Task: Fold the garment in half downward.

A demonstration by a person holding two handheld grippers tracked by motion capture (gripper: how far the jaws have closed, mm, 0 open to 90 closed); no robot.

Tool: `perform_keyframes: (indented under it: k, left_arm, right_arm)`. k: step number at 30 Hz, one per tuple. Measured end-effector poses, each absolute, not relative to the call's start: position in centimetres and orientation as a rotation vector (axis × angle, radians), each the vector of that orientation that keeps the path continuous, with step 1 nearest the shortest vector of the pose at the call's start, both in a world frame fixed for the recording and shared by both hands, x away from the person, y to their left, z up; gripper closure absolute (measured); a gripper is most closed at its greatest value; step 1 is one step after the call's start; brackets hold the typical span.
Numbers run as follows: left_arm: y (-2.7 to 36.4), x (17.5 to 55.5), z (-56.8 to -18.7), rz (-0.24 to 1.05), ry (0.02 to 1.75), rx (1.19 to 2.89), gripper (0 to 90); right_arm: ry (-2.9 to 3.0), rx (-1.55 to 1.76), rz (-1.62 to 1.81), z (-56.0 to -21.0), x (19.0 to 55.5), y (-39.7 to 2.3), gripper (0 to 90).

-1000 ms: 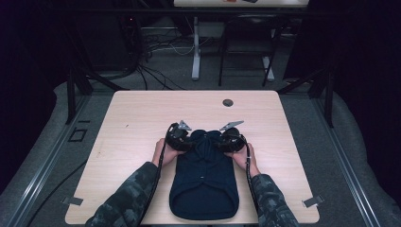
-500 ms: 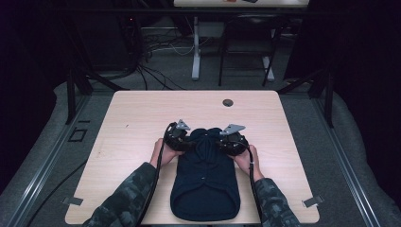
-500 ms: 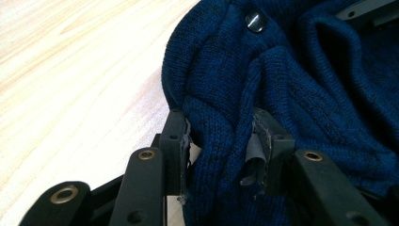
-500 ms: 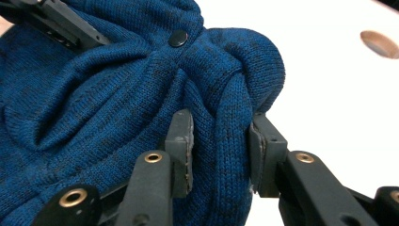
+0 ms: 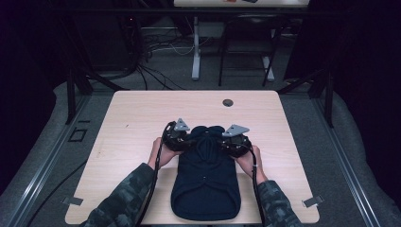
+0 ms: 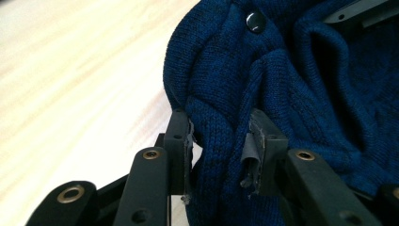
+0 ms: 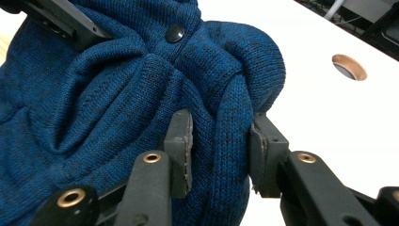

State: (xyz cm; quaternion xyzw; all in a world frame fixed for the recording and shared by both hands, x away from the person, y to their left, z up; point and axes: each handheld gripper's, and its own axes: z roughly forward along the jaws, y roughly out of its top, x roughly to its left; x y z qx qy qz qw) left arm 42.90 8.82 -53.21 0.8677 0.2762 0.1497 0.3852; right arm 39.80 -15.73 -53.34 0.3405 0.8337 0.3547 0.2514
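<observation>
Wooden table (image 5: 142,118); both tools, left tool (image 6: 219,146) and right tool (image 7: 220,146), clamp sweater (image 5: 205,184) folds near its button (image 6: 255,21); pull evenly to keep it flat.

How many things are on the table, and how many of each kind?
Sweater: 1
Grippers: 2, the left gripper and the right gripper, each pinching a fold of the sweater
Hands: 2, the left hand and the right hand
Total: 5
</observation>
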Motion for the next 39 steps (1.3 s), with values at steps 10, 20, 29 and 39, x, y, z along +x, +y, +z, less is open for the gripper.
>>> perform_keyframes:
  k: [10,20,29,39]
  left_arm:
    - [8.8,41.2,-52.0,0.512,0.599,2.171,67.2]
    - [9.1,40.7,-51.3,0.477,0.616,2.187,63.4]
    - [9.2,40.3,-51.2,0.475,0.596,2.203,66.5]
    - [8.7,39.0,-50.8,0.645,0.478,2.185,69.2]
  right_arm:
    - [2.238,0.985,1.067,-52.3,39.0,-16.8,62.8]
    - [2.172,0.868,1.069,-51.4,37.6,-16.6,67.3]
    - [2.117,0.813,1.09,-51.1,37.0,-16.4,68.7]
    - [2.208,0.952,1.223,-51.0,37.4,-18.0,62.9]
